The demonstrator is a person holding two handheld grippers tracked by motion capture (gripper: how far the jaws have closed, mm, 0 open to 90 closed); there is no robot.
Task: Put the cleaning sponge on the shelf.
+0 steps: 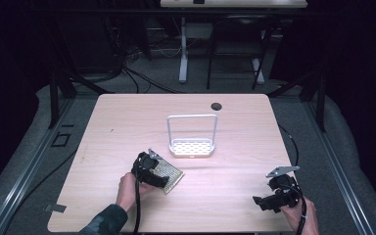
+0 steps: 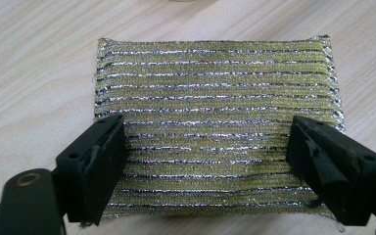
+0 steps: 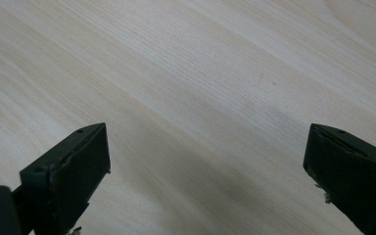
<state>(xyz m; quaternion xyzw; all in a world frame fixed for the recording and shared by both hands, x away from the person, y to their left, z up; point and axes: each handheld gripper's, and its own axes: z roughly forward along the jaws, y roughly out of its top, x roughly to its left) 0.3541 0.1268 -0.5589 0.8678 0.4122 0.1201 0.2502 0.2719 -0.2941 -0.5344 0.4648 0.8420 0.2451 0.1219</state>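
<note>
Jaws of the left gripper (image 2: 205, 161) stand spread on either side of the gold-and-silver scouring cloth (image 2: 215, 127), which lies flat on the counter (image 1: 127, 122). Both pads sit over the cloth's side margins, and whether they already touch the fabric cannot be told. Jaws of the right gripper (image 3: 205, 181) are spread wide over bare wood with nothing between them.

Step in hand, as judged: the grasp of the cloth. The left gripper is positioned over it; the pinch itself is not yet made. The next move calls for closing the left jaws until the fabric bunches between the pads, then lifting. The cloth is thin and limp, so the pads must stay low against the counter or they will close on air.

Location: the cloth lies in front of the white wire rack (image 1: 192, 139), nearer the person and slightly to its left, close by but apart from it. The right gripper (image 1: 267, 199) rests well to the right of the rack, near the counter's front edge.

View differences: the left gripper view resolves the cloth's striped weave and the position of each pad on it. The high view supplies the rack, both hands and the layout. The right gripper view gives wood grain between its pads.
</note>
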